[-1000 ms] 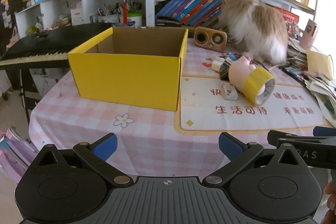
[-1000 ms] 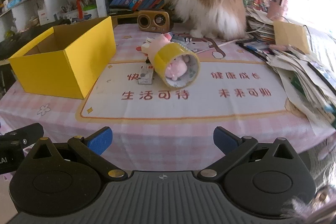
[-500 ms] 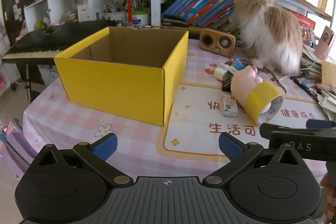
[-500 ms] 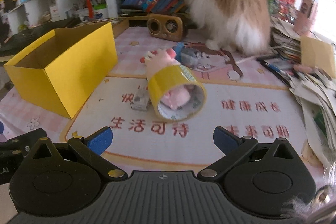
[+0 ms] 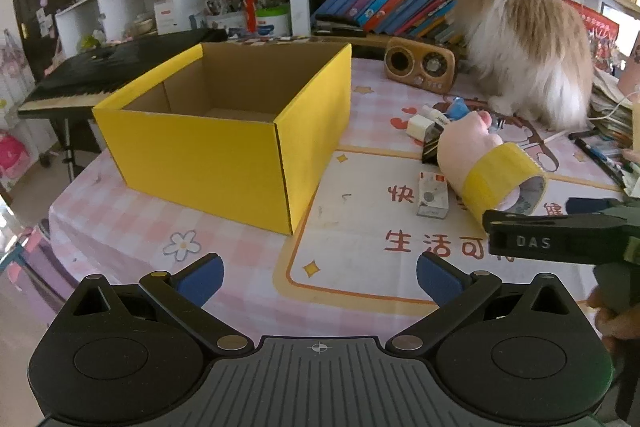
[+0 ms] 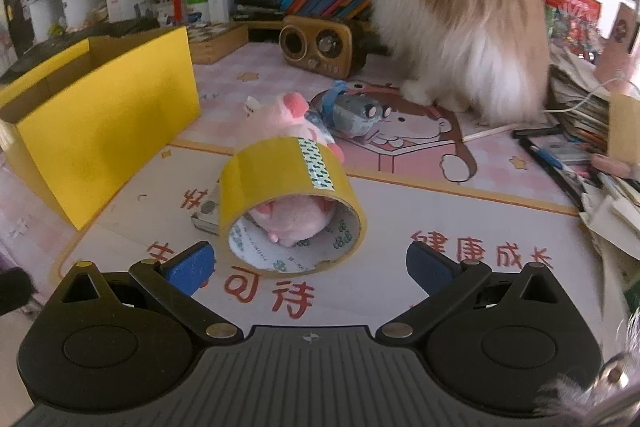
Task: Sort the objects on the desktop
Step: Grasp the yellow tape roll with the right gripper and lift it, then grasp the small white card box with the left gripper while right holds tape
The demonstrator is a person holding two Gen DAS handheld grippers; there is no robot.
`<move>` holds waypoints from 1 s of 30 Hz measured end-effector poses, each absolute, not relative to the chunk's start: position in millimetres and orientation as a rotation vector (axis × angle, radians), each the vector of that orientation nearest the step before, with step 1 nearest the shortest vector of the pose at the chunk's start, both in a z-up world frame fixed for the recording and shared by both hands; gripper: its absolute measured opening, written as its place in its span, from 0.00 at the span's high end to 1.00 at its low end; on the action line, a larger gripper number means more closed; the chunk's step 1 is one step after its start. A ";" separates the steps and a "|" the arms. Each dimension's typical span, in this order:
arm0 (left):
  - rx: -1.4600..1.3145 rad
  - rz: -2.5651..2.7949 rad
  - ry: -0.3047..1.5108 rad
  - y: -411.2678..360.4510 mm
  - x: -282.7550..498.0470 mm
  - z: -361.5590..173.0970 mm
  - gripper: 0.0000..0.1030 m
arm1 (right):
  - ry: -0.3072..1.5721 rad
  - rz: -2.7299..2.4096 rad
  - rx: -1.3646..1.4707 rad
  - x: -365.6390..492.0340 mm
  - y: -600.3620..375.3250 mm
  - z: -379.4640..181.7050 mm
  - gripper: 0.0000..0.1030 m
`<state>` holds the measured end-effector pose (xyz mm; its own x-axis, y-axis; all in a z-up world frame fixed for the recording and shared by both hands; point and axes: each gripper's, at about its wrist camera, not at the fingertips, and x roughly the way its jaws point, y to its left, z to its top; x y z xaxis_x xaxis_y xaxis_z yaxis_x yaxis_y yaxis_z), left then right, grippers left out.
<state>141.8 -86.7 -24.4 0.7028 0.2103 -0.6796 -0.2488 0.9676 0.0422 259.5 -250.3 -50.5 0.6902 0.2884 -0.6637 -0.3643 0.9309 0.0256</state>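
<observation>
From the left wrist view, the left gripper (image 5: 318, 277) is wide open and holds nothing. It hangs over the near edge of the table (image 5: 132, 223). The yellow box (image 5: 224, 151) sits open near the table's left edge, and nothing shows inside it. To its right lie the tape roll (image 5: 496, 181), the pink pig toy (image 5: 464, 145) and a small white box (image 5: 432, 193).

From the right wrist view, the right gripper (image 6: 308, 267) is wide open too, with nothing in it. The tape roll (image 6: 286, 183) lies on its side just in front of it, with the pink pig toy (image 6: 290, 217) poking through the hole. I think the roll is light and stiff but slippery, so pinch its ring wall. The pig looks soft and may fall out. A fluffy pet (image 6: 460, 11) sits near the far edge.
</observation>
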 end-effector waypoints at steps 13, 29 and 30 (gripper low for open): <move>-0.040 0.246 0.771 -105.4 158.1 -24.3 0.00 | 0.693 0.503 -0.101 281.4 -256.3 -50.6 0.17; -0.016 0.011 0.805 -139.5 252.2 -55.5 0.32 | 0.647 0.401 0.023 264.5 -332.5 -17.8 0.17; -0.013 0.010 0.811 -142.0 257.1 -57.9 0.35 | 0.656 0.392 0.031 264.8 -336.5 -18.2 0.17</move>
<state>257.1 -142.0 -57.9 0.6886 0.0043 -0.7251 -0.0144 0.9999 -0.0077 264.8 -336.5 -18.2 0.7220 0.3651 -0.5877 -0.3455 0.9262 0.1509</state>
